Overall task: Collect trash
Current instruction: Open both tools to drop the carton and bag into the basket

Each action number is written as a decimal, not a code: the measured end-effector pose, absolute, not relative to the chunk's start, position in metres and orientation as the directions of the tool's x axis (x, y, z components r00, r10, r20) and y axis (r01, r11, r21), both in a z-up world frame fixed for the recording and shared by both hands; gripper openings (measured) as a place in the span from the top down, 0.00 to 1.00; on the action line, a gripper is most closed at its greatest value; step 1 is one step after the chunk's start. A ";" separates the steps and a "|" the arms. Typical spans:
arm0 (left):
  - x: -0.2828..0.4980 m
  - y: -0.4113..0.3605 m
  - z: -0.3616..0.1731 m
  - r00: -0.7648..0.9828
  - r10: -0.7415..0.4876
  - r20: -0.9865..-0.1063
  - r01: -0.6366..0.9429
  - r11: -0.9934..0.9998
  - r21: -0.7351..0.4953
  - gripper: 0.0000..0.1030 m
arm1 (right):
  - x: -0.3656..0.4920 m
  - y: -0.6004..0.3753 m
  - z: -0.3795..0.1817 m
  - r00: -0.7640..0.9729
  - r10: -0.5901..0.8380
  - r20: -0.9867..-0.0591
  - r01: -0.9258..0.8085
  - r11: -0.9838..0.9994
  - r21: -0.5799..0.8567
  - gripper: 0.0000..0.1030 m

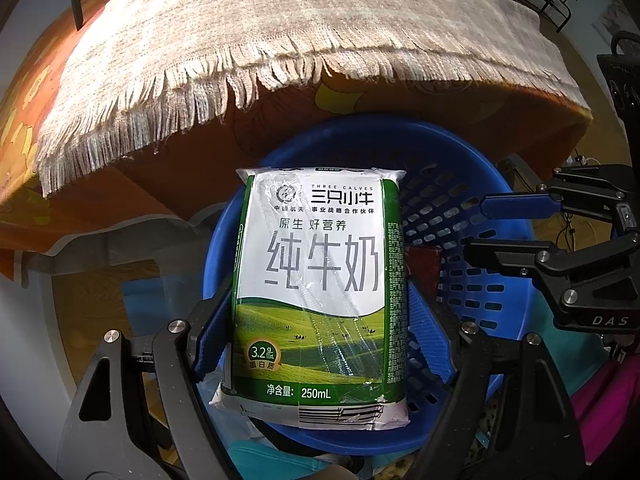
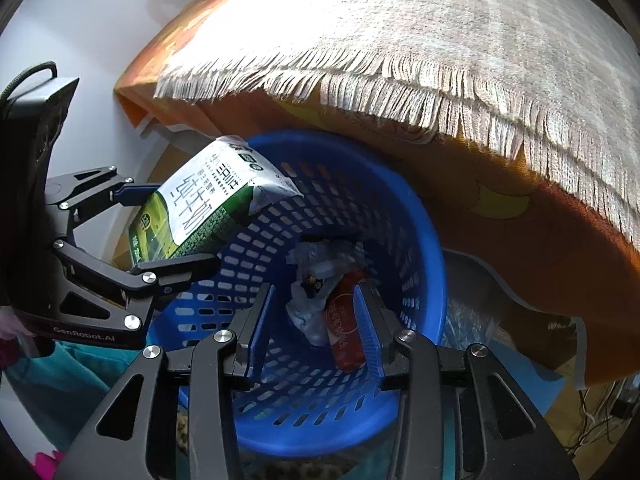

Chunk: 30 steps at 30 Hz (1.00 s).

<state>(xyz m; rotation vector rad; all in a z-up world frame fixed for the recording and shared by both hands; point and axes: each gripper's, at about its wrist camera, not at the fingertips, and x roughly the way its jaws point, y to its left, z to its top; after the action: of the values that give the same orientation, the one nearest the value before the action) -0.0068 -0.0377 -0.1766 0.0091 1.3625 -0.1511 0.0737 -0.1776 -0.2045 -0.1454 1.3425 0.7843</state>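
The milk carton (image 1: 320,296), a 250 mL pack, is clamped between the blue pads of the left gripper (image 1: 320,332) and held above the rim of the blue perforated basket (image 2: 424,240). Crumpled white paper (image 2: 308,308) and a red wrapper (image 2: 344,328) lie at the basket's bottom. The right gripper (image 2: 316,328) hovers over the basket, fingers apart and empty. A fringed beige cloth (image 2: 440,52) overhangs the orange-covered table edge (image 2: 520,232) just behind.
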 end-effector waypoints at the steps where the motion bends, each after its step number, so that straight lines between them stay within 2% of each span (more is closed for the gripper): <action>1: -0.008 -0.037 -0.176 0.197 -0.108 -0.974 0.116 0.990 -0.087 0.20 | 0.074 -0.177 -0.204 0.018 0.425 -0.905 -0.580 0.742 0.337 0.63; 16: -0.009 -0.046 -0.167 0.220 -0.125 -0.967 0.126 0.987 -0.099 0.20 | 0.080 -0.184 -0.191 0.034 0.450 -0.892 -0.566 0.744 0.354 0.63; 30: -0.007 -0.032 -0.122 0.339 -0.131 -0.932 0.083 0.991 -0.109 0.20 | 0.087 -0.190 -0.152 0.100 0.479 -0.872 -0.572 0.745 0.344 0.63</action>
<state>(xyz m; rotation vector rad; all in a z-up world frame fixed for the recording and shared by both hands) -0.0068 -0.0324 -0.1222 -0.0447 1.2174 -0.1393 0.0866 -0.1900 -0.1524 -0.0892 1.2488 0.7782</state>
